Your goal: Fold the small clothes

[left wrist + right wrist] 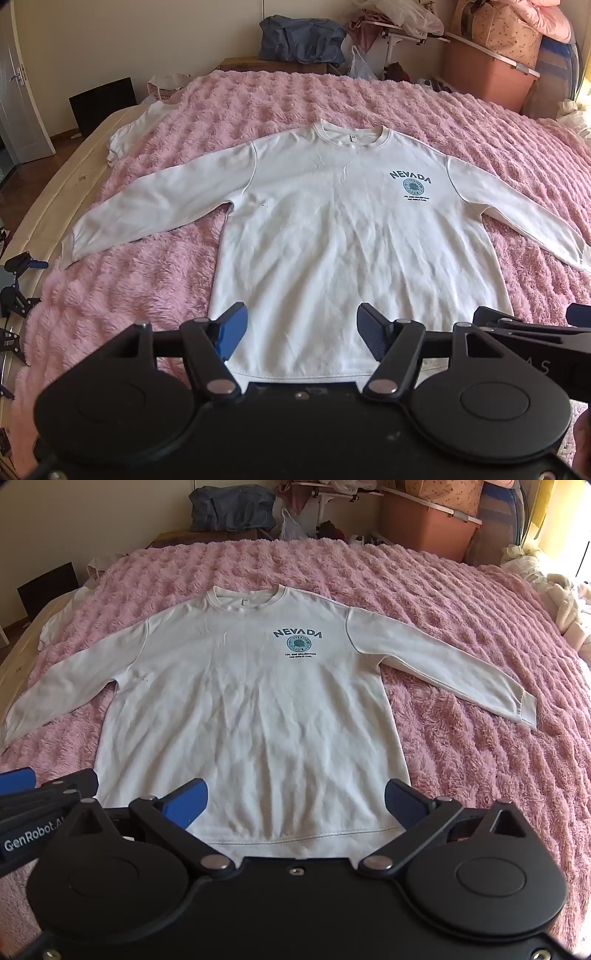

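Note:
A white long-sleeved sweatshirt (332, 229) with a blue "NEVADA" print (410, 179) lies flat and face up on a pink fluffy blanket (129, 288), both sleeves spread out. It also shows in the right wrist view (251, 709). My left gripper (301, 332) is open and empty, held above the shirt's bottom hem. My right gripper (295, 805) is open and empty, also above the hem, just right of the left one. The right gripper's body shows at the right edge of the left wrist view (532, 332).
Another white garment (136, 129) lies at the blanket's far left edge. Beyond the bed stand a blue bag (301, 38), a cardboard box (273, 65) and an orange storage bin (487, 75) with clutter. Pale bedding (565, 602) is piled at the right.

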`<action>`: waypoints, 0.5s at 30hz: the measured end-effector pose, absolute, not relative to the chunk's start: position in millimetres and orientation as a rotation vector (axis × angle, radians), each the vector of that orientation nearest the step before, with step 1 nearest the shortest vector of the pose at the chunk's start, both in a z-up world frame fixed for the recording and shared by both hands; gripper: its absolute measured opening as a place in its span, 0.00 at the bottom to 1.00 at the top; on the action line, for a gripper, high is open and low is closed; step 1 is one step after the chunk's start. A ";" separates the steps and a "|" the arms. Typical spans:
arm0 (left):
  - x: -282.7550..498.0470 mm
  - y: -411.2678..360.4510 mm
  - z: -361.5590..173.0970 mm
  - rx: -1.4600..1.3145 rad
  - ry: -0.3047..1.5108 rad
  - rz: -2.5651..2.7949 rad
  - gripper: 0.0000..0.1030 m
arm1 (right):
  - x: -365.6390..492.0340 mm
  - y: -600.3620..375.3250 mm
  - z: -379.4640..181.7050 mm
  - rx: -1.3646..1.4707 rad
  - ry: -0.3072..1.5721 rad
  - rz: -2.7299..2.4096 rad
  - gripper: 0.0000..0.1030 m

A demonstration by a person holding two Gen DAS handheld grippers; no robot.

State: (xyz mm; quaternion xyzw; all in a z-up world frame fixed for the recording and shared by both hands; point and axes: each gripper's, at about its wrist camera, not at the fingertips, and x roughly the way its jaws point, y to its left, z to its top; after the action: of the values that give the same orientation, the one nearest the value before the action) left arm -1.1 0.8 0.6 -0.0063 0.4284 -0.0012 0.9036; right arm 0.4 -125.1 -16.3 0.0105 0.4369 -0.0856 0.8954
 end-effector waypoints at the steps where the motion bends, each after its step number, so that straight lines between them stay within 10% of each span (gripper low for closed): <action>1: -0.4 0.6 0.4 -0.009 0.895 -0.001 0.67 | 0.4 -125.2 -16.3 0.025 0.907 -0.176 1.00; 15: 0.5 0.9 -2.2 -0.009 0.909 0.000 0.67 | -1.1 -124.9 -17.3 0.026 0.913 -0.174 1.00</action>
State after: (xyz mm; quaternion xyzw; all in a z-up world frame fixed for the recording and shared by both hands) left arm 0.5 0.9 -2.2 -0.0042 0.4389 -0.0002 0.8985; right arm -1.1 -124.9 -17.3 0.0126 0.4404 -0.0841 0.8938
